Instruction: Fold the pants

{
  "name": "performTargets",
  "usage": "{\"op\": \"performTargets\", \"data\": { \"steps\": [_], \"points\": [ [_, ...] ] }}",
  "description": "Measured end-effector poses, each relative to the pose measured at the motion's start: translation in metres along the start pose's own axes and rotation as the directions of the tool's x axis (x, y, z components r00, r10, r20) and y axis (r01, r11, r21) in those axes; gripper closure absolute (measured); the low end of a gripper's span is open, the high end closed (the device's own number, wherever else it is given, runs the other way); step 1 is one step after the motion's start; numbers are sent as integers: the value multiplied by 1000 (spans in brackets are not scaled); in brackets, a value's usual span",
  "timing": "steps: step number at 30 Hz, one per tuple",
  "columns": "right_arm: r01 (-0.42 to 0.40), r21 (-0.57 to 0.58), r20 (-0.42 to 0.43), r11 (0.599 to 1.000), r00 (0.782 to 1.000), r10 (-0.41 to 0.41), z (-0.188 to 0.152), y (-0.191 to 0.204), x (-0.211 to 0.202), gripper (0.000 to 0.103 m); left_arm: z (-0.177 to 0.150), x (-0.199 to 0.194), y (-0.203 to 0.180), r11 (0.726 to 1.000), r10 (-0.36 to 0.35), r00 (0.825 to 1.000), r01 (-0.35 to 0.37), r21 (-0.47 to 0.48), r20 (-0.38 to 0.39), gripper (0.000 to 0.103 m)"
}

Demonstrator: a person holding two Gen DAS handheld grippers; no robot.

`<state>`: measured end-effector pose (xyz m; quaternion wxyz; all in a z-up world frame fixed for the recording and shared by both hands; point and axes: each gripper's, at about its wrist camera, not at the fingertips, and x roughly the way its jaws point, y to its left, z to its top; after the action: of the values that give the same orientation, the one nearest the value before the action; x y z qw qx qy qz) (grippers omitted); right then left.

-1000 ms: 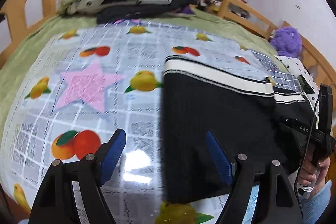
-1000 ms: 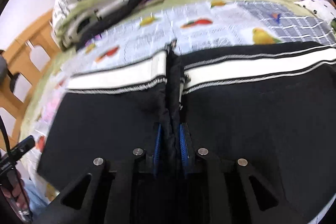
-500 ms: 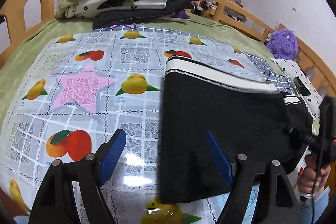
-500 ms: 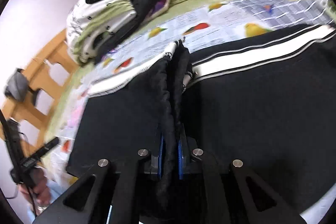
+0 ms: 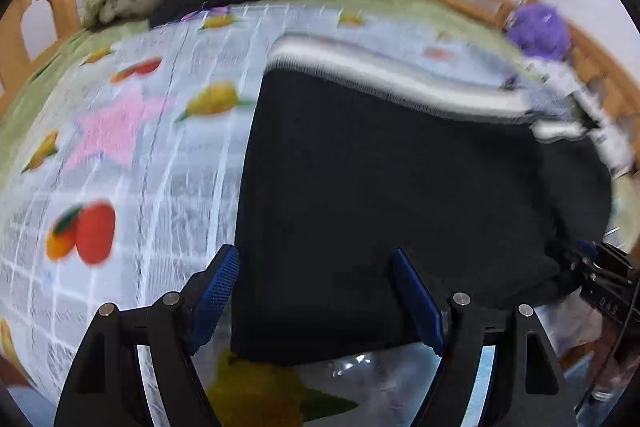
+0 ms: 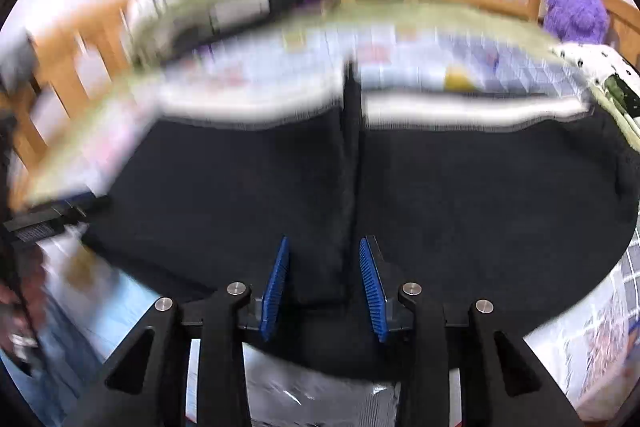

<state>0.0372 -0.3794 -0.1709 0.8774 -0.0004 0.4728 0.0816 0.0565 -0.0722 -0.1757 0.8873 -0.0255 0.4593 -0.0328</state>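
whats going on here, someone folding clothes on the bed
Yes. A person with a handheld gripper in each hand is folding black pants with a white-striped waistband on a fruit-print sheet. The right gripper is open around a raised ridge of the fabric. The left gripper is open over the pants' near left corner.

The pants [image 5: 400,187] are black with a white striped waistband [image 5: 400,83] along their far edge. They lie folded into a compact, roughly rectangular block on the fruit-print cloth [image 5: 140,147], with a straight left edge and a rounded, bunched right side. In the right wrist view, 1 raised ridge of black fabric [image 6: 352,167] runs from the waistband toward the near edge.
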Motion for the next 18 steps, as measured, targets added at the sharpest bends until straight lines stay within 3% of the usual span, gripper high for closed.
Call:
{"op": "performTargets", "data": {
  "steps": [1,2,4,6,10,14,18],
  "points": [
    [0,-5,-21,1000,1000,0,-4,1,7,65,-4,1,-4,999,24,999,-25,25,20,22],
    [10,-11,11,1000,1000,-10,-7,3,3,63,-5,-1,-5,999,26,999,-27,30,27,22],
    [-8,-69,4,998,1000,8,-5,7,-5,63,1,-5,1,1000,-11,1000,11,5,6,22],
    [-32,-40,32,999,999,33,-3,-4,-15,61,9,-12,18,994,-86,996,87,-67,24,22],
    [-82,43,97,996,992,78,5,-28,-39,58,22,-13,41,984,-96,993,105,-142,67,25],
    [30,147,214,989,975,-61,2,-78,-70,56,45,-7,51,982,-113,991,122,-145,68,26],
    [138,340,197,930,957,-214,-14,-145,-79,56,64,26,53,978,-165,986,162,-134,-11,28]
  ]
}}
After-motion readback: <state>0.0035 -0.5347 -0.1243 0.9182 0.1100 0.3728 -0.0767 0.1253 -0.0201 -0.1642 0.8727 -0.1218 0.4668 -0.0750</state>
